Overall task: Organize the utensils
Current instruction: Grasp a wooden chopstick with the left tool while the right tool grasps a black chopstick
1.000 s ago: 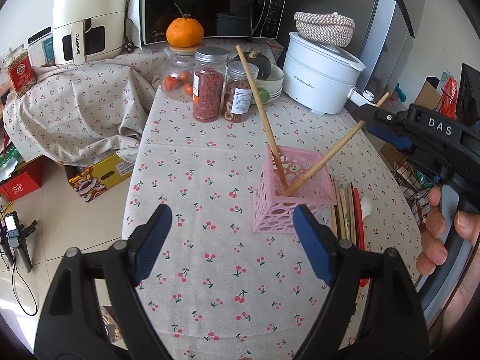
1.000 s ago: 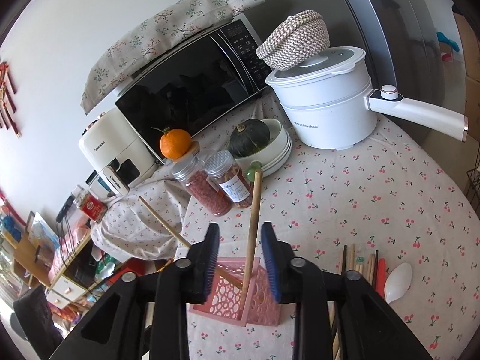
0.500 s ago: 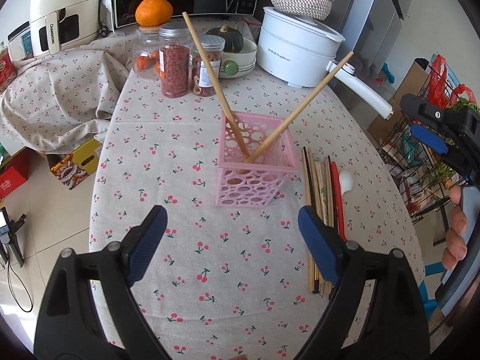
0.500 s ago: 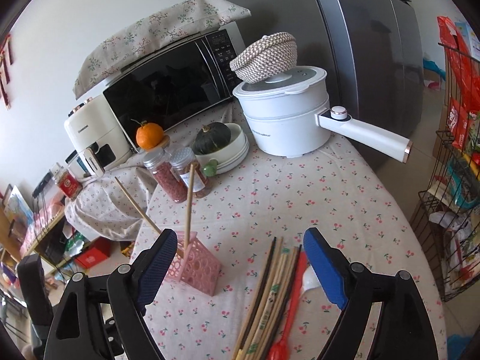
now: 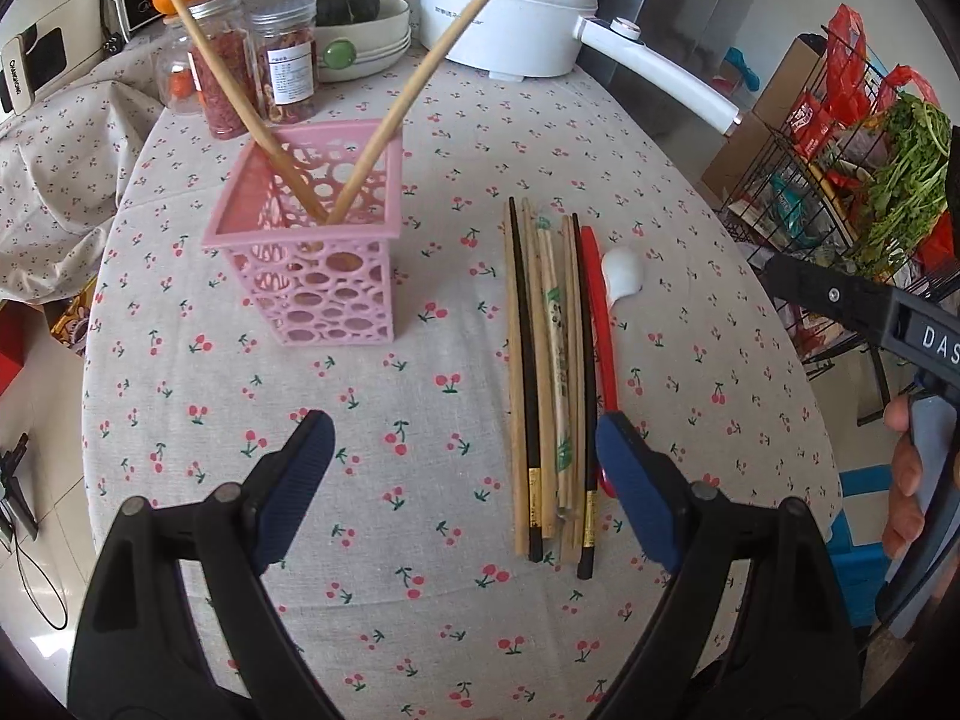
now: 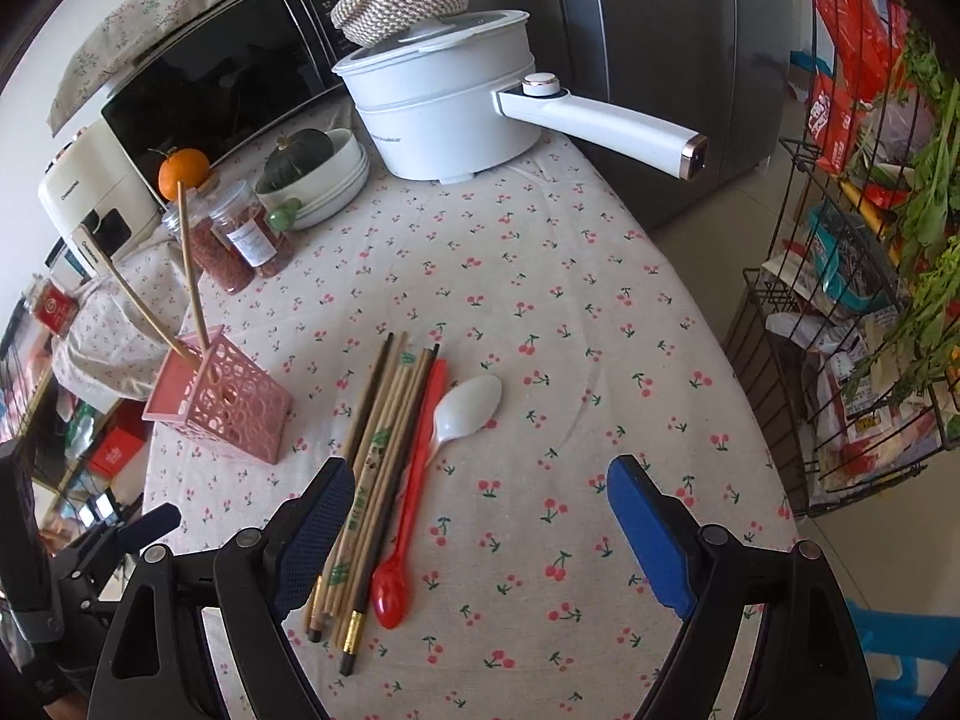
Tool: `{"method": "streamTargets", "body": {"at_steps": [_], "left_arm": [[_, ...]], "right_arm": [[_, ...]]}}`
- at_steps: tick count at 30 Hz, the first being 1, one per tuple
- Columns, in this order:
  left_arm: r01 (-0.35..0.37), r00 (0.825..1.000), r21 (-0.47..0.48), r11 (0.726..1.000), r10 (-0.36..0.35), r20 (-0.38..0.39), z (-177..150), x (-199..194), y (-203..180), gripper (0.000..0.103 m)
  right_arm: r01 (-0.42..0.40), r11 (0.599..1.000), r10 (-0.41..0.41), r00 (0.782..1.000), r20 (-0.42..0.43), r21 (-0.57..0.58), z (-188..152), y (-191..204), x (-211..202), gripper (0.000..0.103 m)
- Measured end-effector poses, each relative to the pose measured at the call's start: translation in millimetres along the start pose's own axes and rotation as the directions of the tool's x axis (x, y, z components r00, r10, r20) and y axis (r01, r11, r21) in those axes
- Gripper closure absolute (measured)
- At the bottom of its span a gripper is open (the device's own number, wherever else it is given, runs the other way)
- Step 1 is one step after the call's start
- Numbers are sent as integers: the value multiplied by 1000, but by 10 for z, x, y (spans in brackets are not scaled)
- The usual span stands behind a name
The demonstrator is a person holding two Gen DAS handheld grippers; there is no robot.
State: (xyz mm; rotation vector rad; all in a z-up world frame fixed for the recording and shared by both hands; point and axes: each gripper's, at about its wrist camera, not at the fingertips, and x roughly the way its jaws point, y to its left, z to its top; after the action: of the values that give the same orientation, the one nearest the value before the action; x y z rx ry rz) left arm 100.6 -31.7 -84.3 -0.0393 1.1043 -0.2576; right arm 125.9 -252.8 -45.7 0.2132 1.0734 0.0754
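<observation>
Cherry-print tablecloth [image 5: 456, 600]: chopsticks [image 5: 549, 360] lie bundled right of the pink basket [image 5: 312, 252]. Both the left gripper [image 5: 462, 480] and right gripper [image 6: 474, 528] gape empty; best pinch one stick near its end.

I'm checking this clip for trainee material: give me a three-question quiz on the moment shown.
1. True or false: both grippers, left and right, are open and hold nothing.
2. How many chopsticks stand in the pink basket?
A. none
B. two
C. four
3. Fill in: the white spoon lies beside the red ____ on the tablecloth.

Key: 1 true; 2 B, two chopsticks lean apart in it, while the loose chopsticks lie flat; 3 spoon.
</observation>
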Motion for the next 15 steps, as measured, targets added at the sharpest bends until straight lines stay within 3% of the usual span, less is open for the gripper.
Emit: {"method": "streamTargets", "body": {"at_steps": [2,4,7,9,12,15], "left_arm": [[1,1000,-10,1000,-1,5,-3,60,-74,15],[20,1000,-28,999,-19,16,11,120,-123,25],[64,998,-46,997,-63,9,54,284,-201,68],[81,997,-72,994,-81,-5,87,417,-218,82],[73,997,-101,992,-74,-3,116,559,-200,92],[58,998,-108,992,-61,-16,123,654,-190,94]], "right_arm": [[6,1000,-6,1000,-11,2,-31,-75,7,16],[10,1000,-10,1000,-19,3,-50,-132,18,16],[12,1000,-12,1000,-27,5,-73,-208,19,16],[14,1000,-14,999,-31,7,-80,-251,21,16],[15,1000,-14,999,-37,12,-90,-303,28,16],[10,1000,-9,999,-41,10,-88,-335,37,16]]}}
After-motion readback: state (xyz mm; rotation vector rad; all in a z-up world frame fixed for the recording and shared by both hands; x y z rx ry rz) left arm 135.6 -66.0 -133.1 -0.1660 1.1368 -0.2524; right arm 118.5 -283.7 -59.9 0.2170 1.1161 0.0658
